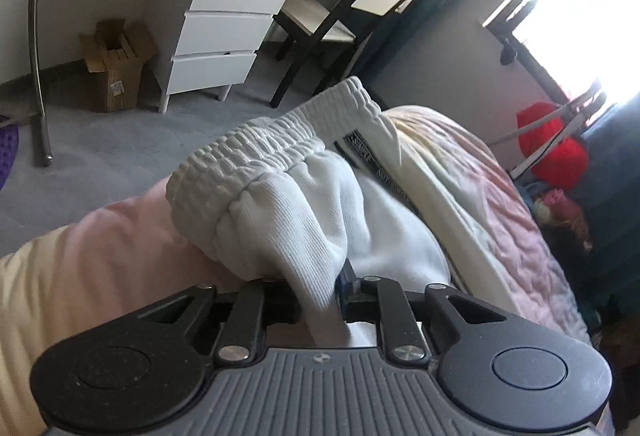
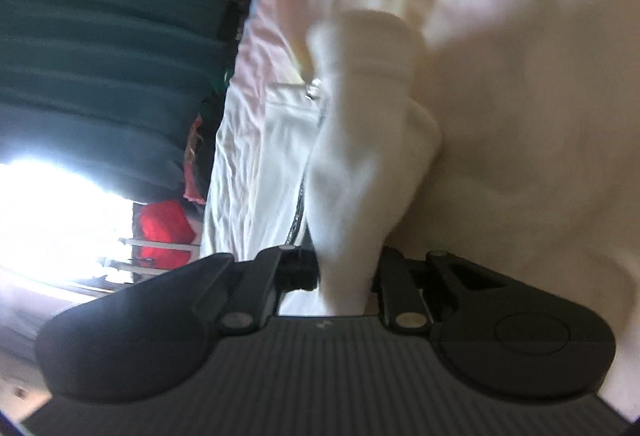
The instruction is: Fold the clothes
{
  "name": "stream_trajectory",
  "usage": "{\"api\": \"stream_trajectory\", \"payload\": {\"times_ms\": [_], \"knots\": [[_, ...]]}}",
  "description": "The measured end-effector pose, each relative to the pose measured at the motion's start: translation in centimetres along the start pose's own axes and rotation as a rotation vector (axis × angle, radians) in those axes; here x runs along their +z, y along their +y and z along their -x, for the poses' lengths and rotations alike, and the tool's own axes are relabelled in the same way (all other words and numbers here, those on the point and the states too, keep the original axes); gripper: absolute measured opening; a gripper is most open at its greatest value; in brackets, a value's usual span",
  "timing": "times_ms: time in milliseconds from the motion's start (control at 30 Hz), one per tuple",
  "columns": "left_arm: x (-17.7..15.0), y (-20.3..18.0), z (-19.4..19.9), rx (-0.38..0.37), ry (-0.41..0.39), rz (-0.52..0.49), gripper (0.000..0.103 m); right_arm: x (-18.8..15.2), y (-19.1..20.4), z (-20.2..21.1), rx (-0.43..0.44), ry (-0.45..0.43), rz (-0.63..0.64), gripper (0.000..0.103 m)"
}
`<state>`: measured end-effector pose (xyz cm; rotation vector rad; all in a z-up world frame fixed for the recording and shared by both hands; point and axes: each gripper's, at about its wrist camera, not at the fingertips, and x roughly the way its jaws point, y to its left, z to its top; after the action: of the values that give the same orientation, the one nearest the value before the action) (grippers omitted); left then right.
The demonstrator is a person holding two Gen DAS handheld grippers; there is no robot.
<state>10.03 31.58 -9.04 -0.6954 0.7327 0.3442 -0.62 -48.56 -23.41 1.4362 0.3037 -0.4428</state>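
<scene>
Both claws, left claw (image 1: 316, 292) and right claw (image 2: 346, 272), clench bunched white ribbed-waistband trousers (image 1: 288, 204) over the pink bedspread (image 1: 500, 204).

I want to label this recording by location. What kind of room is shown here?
Most likely a bedroom in a home. A bed with a pink quilt fills the foreground, a white dressing table with drawers and a chair stand by the wall, and teal curtains hang at the window.

Home bedroom, bed w/ quilt (image 1: 500, 196), drawers (image 1: 224, 36), curtains (image 2: 100, 56)
</scene>
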Motion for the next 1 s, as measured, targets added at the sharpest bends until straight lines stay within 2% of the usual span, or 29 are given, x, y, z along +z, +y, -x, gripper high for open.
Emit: {"api": "stream_trajectory", "payload": {"times_ms": [33, 100, 133, 200, 300, 367, 467, 533, 600, 700, 767, 867, 1000], "knots": [[-0.2, -0.3, 0.2, 0.008, 0.002, -0.024, 0.030, 0.2, -0.3, -0.2, 0.011, 0.011, -0.019, 0.016], [-1.4, -1.5, 0.6, 0.005, -0.007, -0.063, 0.049, 0.3, -0.3, -0.4, 0.002, 0.014, -0.014, 0.022], [-2.0, -2.1, 0.8, 0.003, -0.012, -0.083, 0.053, 0.3, -0.1, -0.5, -0.007, 0.013, -0.006, 0.025], [-3.2, -3.3, 1.2, -0.001, -0.022, -0.123, 0.065, 0.2, 0.2, -0.8, 0.005, 0.019, 0.011, 0.045], [-5.0, -5.1, 1.9, -0.007, -0.036, -0.182, 0.074, 0.0, 1.0, -1.3, 0.051, 0.029, 0.063, 0.051], [-6.2, -6.3, 2.3, -0.011, -0.045, -0.221, 0.074, -0.2, 1.6, -1.4, 0.030, -0.010, 0.118, 0.051], [-8.0, -8.1, 2.9, -0.017, -0.060, -0.280, 0.075, -0.1, 1.8, -1.7, 0.014, -0.056, 0.166, 0.050], [-9.2, -9.3, 3.3, -0.021, -0.069, -0.320, 0.075, 0.3, 1.7, -2.0, -0.005, -0.088, 0.177, 0.043], [-10.3, -10.4, 3.8, -0.025, -0.078, -0.359, 0.075, 0.5, 1.6, -2.1, -0.025, -0.114, 0.196, 0.026], [-12.2, -12.3, 4.0, -0.054, -0.087, -0.426, 0.075, 0.9, 2.0, -2.4, -0.049, -0.139, 0.247, 0.015], [-13.6, -13.6, 3.5, -0.106, -0.086, -0.480, 0.075, 0.9, 2.7, -2.5, -0.060, -0.163, 0.283, 0.014], [-15.4, -15.4, 2.2, -0.142, -0.098, -0.579, 0.076, 0.7, 3.4, -2.5, -0.069, -0.193, 0.302, 0.014], [-18.3, -17.3, 0.1, -0.136, -0.100, -0.701, 0.079, 0.5, 3.8, -2.4, -0.103, -0.215, 0.351, 0.014]]}}
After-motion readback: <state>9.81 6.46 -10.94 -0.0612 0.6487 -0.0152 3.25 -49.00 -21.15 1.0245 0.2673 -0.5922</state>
